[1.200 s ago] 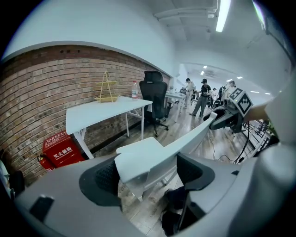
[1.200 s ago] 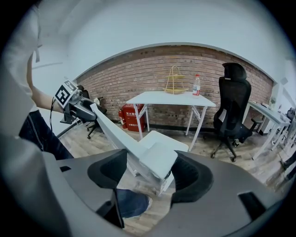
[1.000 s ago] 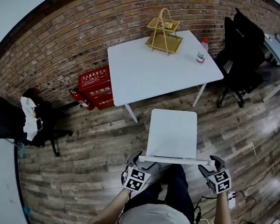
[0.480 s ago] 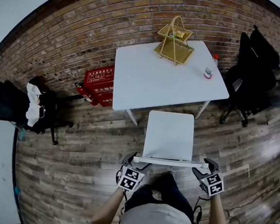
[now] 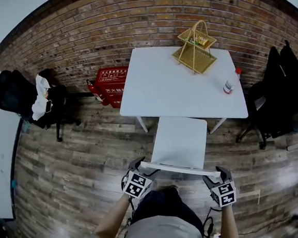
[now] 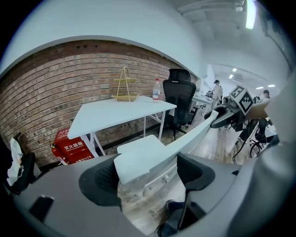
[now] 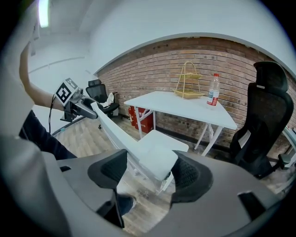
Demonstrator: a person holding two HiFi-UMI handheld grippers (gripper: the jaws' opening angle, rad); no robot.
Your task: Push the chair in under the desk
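Where chair (image 5: 180, 142) meets desk (image 5: 183, 88), seat front unclear

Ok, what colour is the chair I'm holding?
White; the white plastic chair shows best in the head view.

Lit brightly and evenly from overhead: ceiling light (image 6: 249, 14) flaring at the top edge of both gripper views. Soft sheen on the floor (image 5: 84, 151); desk (image 5: 177, 87) top nearly blown out to white. Faint shadows only. Heavy fisheye bending, with dark rounded corners. Chair (image 6: 138, 159) end nearest the lenses soft, perhaps out of focus.
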